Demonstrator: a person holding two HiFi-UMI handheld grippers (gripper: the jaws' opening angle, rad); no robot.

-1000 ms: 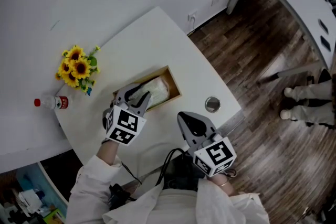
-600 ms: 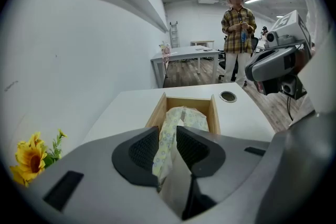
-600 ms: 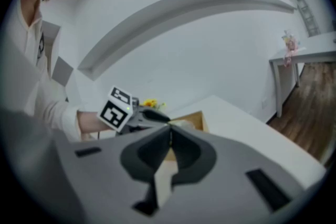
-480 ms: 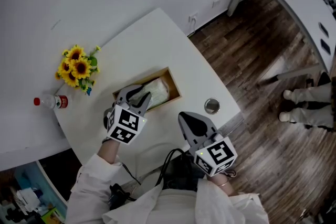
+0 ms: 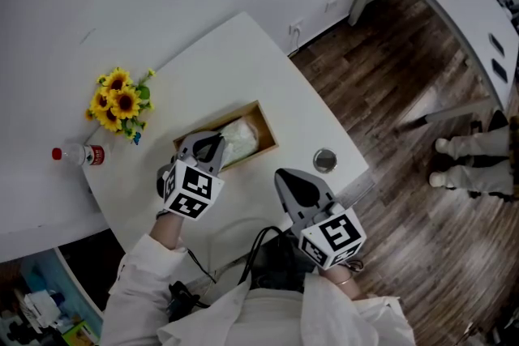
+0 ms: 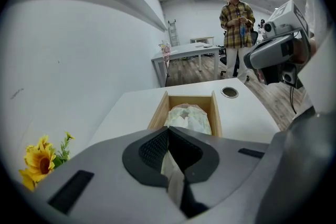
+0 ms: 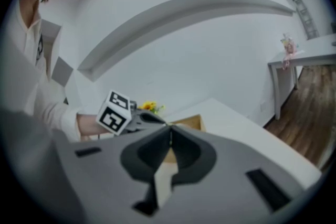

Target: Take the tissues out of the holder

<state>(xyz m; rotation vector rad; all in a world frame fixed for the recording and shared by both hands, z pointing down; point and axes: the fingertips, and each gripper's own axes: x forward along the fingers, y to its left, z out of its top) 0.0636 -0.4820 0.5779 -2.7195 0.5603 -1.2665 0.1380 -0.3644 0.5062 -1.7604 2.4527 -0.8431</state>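
My left gripper [image 6: 168, 129] has drifted slightly back from the wooden holder [image 6: 156, 114], jaws pressed together on nothing, like the right gripper's [image 7: 169, 127], and since the tissue pack [image 6: 188, 117] lies inside, reaching in unopened risks shoving the holder across the counter [image 5: 243, 61].

my left gripper [image 5: 208, 147] drawing back a little from the holder [image 5: 268, 130], towards me, more of the tissues [image 5: 240, 138] now uncovered

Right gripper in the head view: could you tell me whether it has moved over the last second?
No. The right gripper keeps the same place and the same gap from the round metal disc set in the tabletop.
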